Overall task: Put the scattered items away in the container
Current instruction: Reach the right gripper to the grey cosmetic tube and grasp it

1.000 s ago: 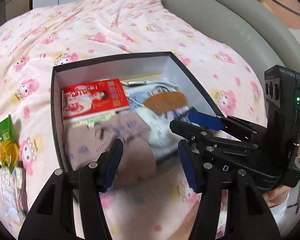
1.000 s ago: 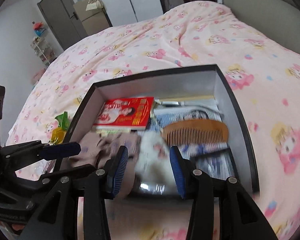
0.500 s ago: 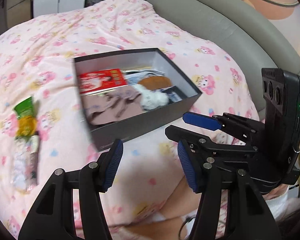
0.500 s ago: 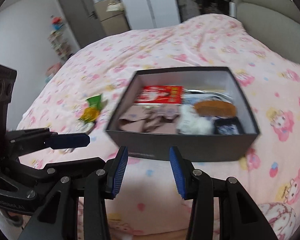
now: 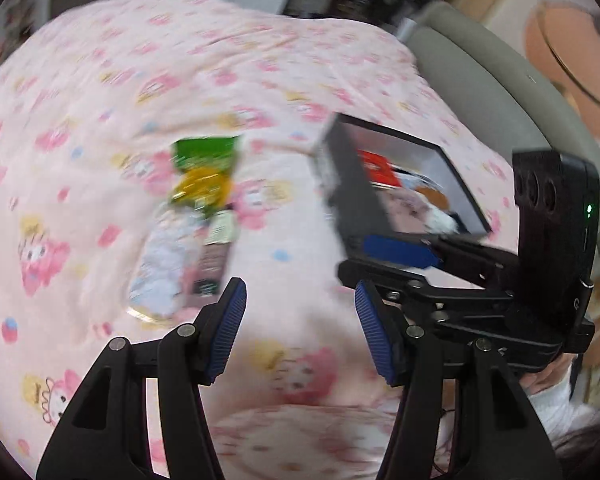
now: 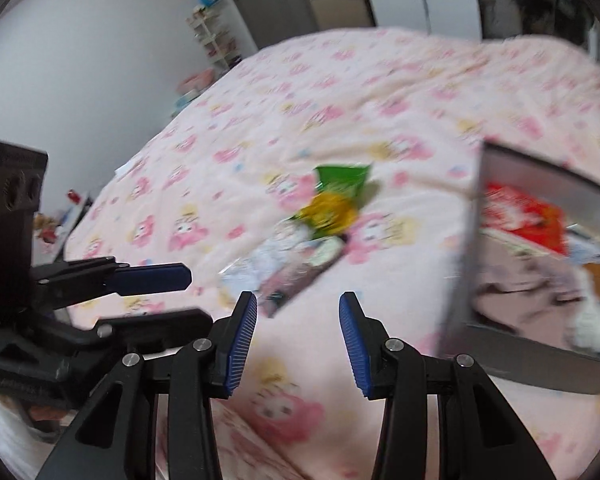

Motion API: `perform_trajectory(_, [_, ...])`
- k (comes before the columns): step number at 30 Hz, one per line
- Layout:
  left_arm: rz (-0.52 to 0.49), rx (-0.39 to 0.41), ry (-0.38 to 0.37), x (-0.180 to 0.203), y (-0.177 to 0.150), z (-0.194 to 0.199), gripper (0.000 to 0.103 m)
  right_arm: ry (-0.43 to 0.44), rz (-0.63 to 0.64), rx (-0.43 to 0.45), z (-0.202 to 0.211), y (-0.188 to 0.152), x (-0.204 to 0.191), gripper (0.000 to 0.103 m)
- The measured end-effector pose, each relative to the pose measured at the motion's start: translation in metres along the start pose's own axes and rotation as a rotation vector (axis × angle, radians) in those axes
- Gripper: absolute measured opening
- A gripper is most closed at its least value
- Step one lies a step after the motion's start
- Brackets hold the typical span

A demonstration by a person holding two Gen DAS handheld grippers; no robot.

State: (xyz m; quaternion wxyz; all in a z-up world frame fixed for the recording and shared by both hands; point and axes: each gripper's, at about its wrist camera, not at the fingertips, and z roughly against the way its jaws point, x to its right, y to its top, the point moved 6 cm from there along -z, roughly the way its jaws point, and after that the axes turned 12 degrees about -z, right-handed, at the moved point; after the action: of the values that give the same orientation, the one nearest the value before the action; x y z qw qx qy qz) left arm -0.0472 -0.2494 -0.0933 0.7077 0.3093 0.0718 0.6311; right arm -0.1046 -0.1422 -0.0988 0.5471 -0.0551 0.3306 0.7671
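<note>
A dark box [image 5: 342, 196] [image 6: 458, 292] sits on the pink bed, holding a red packet [image 6: 520, 216], folded beige cloth, a wooden comb and a white fluffy item. A green and yellow snack packet [image 5: 204, 170] [image 6: 334, 200] lies on the cover left of the box, with a clear plastic pack [image 5: 160, 264] [image 6: 268, 256] and a dark narrow packet [image 5: 210, 264] beside it. My left gripper [image 5: 298, 328] is open and empty above the cover, just short of these packets. My right gripper [image 6: 298, 340] is open and empty too, between the packets and the box.
The pink patterned bedcover [image 5: 100, 100] spreads all around. A grey padded headboard [image 5: 500, 80] runs along the right. Across the room are a shelf with small items [image 6: 212, 40], wardrobe doors and clutter on the floor by the bed's left edge [image 6: 56, 220].
Both grippers swung left, away from the box and toward the loose packets. The box slid to the right of both views and the packets came to the centre. Both stayed open.
</note>
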Motion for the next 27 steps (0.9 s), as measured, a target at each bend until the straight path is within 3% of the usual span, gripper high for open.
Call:
perform_trajectory(6, [0.169, -0.071, -0.058, -0.079, -0.028, -0.042, 0.057, -0.033, -0.093, -0.152, -0.078, -0.003, 0.017, 0.039])
perform_trajectory(11, [0.251, -0.109, -0.217, -0.097, -0.047, -0.076, 0.057, 0.000, -0.113, -0.288, -0.127, -0.017, 0.008, 0.040])
perform_trajectory(12, [0.263, -0.121, -0.220, -0.101, -0.049, -0.082, 0.057, 0.001, -0.120, -0.314, -0.139, -0.019, 0.007, 0.042])
perform_trajectory(14, [0.264, -0.141, -0.156, -0.109, -0.052, -0.087, 0.055, -0.030, -0.134, -0.348, -0.161, -0.022, 0.010, 0.043])
perform_trajectory(17, [0.294, -0.141, -0.144, -0.117, -0.052, -0.089, 0.054, 0.004, -0.158, -0.337, -0.180, -0.019, 0.012, 0.045])
perform_trajectory(18, [0.306, -0.134, -0.161, -0.118, -0.052, -0.088, 0.054, 0.021, -0.163, -0.323, -0.183, -0.017, 0.013, 0.034])
perform_trajectory(20, [0.319, -0.124, -0.174, -0.116, -0.051, -0.084, 0.054, 0.036, -0.184, -0.322, -0.187, -0.019, 0.017, 0.032])
perform_trajectory(25, [0.318, -0.089, -0.242, -0.094, -0.033, -0.066, 0.054, 0.082, -0.220, -0.264, -0.151, -0.025, 0.024, 0.024])
perform_trajectory(27, [0.279, -0.090, -0.220, -0.079, -0.024, -0.061, 0.054, 0.094, -0.218, -0.247, -0.132, -0.030, 0.028, 0.021])
